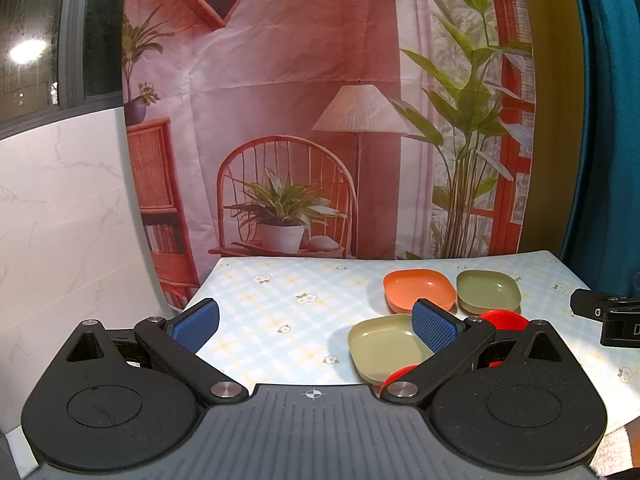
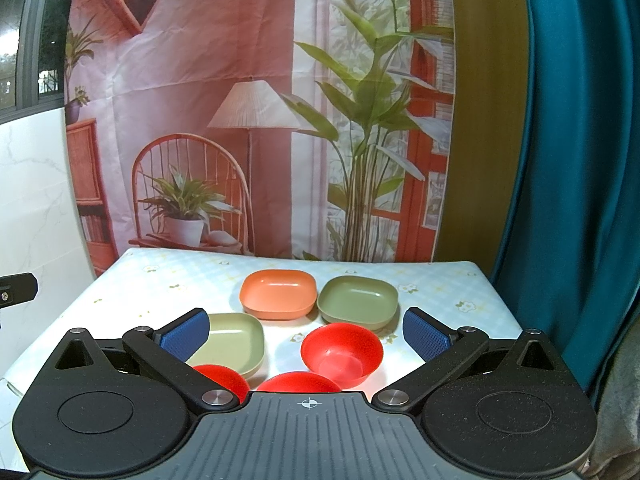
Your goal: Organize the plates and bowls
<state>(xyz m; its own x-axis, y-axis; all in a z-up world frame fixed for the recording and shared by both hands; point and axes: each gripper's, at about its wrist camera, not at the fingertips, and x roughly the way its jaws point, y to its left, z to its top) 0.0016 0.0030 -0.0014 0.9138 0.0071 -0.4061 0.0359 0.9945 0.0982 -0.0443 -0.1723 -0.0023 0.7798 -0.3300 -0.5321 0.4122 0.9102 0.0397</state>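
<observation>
Three square plates lie on the table: an orange plate (image 2: 278,293), an olive-green plate (image 2: 358,300) to its right, and a pale green plate (image 2: 234,340) nearer and to the left. Three red bowls stand in front: one whole bowl (image 2: 342,354), two more (image 2: 222,378) (image 2: 298,382) partly hidden by the gripper body. My right gripper (image 2: 306,330) stands open above the bowls, holding nothing. My left gripper (image 1: 316,326) is open and empty over the table's left part, with the pale green plate (image 1: 382,346), orange plate (image 1: 418,288) and olive plate (image 1: 488,290) to its right.
The table (image 2: 168,280) wears a pale checked cloth with small flowers. A printed backdrop (image 2: 260,120) hangs behind it, a teal curtain (image 2: 572,160) to the right, a marble wall (image 1: 60,220) to the left. The other gripper's black body (image 1: 608,320) shows at the right edge of the left wrist view.
</observation>
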